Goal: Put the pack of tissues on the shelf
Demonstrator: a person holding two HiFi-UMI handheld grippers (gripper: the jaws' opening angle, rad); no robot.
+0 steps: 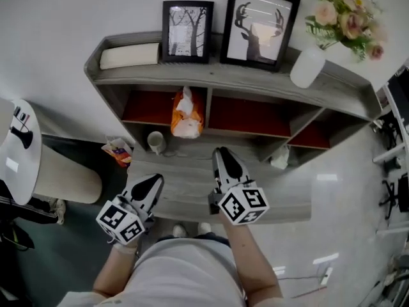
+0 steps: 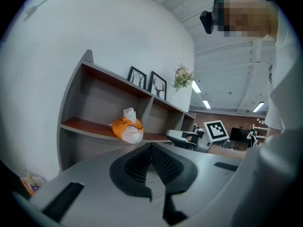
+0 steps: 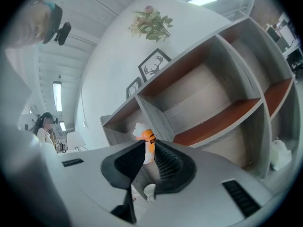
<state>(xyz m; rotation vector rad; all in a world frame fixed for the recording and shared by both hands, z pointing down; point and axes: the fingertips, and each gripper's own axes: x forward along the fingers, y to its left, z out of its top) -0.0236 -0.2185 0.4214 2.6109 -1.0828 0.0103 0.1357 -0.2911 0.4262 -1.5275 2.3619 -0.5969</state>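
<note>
Since the shelf point(image 1: 255, 80) fills most of what we see, we start there. It is a grey unit with open compartments, and a tree print point(image 1: 187, 31) and a deer print point(image 1: 259, 25) stand on its top.

In front of it, well apart from its edge, we hold both grippers roughly level with nothing in either. The left gripper point(image 2: 151, 144) has its jaws closed tip to tip. The right gripper point(image 3: 147, 142) has its jaws almost together, with a narrow gap between the tips. Through that gap we see only the far-off pack, which the pads do not touch.

The pack point(image 1: 187, 115) is orange with a white tissue poking from its top. It sits on the red board point(image 1: 144, 110) of the upper left compartment, at the right end, just beside the divider point(image 1: 208, 101). We cannot tell whether it touches the divider.

A cup point(image 1: 155, 142) stands on the level below, near the pack but not under it.

We judge the placing done, since the pack rests on the shelf and neither gripper is on it. The step in hand looks like the closing one, with the grippers clear of the unit. The next move asks little of us. We should keep both grippers away from the pack and the cup so that nothing gets knocked. If the pack leans, a light nudge towards the divider would settle it.
</note>
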